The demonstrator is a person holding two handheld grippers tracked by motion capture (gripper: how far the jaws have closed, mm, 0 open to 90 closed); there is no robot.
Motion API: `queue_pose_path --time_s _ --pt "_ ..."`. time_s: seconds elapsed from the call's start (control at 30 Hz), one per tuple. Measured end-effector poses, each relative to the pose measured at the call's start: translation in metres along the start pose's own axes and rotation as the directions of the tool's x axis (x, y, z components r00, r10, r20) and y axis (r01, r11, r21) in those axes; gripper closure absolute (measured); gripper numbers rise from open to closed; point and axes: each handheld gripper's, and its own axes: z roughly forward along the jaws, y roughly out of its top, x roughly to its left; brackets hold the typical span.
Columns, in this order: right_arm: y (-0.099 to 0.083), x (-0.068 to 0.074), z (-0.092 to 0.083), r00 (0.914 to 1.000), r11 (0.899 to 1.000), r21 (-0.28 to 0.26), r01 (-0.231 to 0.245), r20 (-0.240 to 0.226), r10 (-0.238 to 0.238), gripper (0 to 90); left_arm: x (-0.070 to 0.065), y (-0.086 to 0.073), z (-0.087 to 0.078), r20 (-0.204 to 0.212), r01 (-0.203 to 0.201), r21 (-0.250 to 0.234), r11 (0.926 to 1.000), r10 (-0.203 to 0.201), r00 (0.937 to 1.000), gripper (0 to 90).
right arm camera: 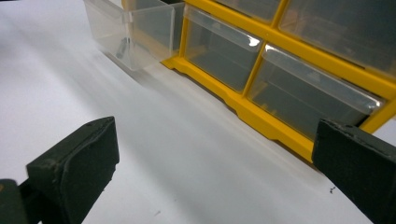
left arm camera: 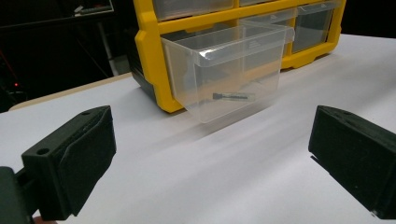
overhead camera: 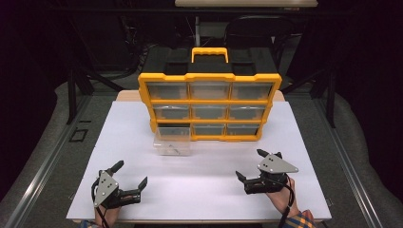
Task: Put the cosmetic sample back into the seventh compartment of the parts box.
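Both jaws are standing wide apart, gripping nothing: left gripper [overhead camera: 129,176] and right gripper [overhead camera: 252,164] are resting near. Bottom-left drawer [overhead camera: 172,140] is sitting pulled out of the yellow cabinet [overhead camera: 209,76], a screw [left arm camera: 235,96] inside; taking it is remaining

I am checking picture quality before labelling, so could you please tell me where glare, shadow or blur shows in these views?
High view: the white table is evenly lit and the surroundings are dark. Left gripper view: the clear drawer casts a soft shadow, and the near tongs look blurred. Right gripper view: glare on the drawer fronts of the yellow cabinet.
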Motion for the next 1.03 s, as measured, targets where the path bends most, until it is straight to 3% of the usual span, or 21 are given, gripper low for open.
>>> queue_pose_path --time_s 0.53,1.03 --pt "-0.037 0.005 -0.008 0.9998 1.000 -0.006 0.004 0.020 -0.004 0.0 0.001 0.000 0.000 0.000 0.002 0.003 1.0000 -0.002 1.0000 0.6" --pt "-0.048 0.010 -0.011 0.9993 1.000 -0.001 0.010 0.037 -0.010 0.0 0.001 0.000 0.001 0.005 -0.001 0.006 1.0000 0.001 1.0000 0.6"
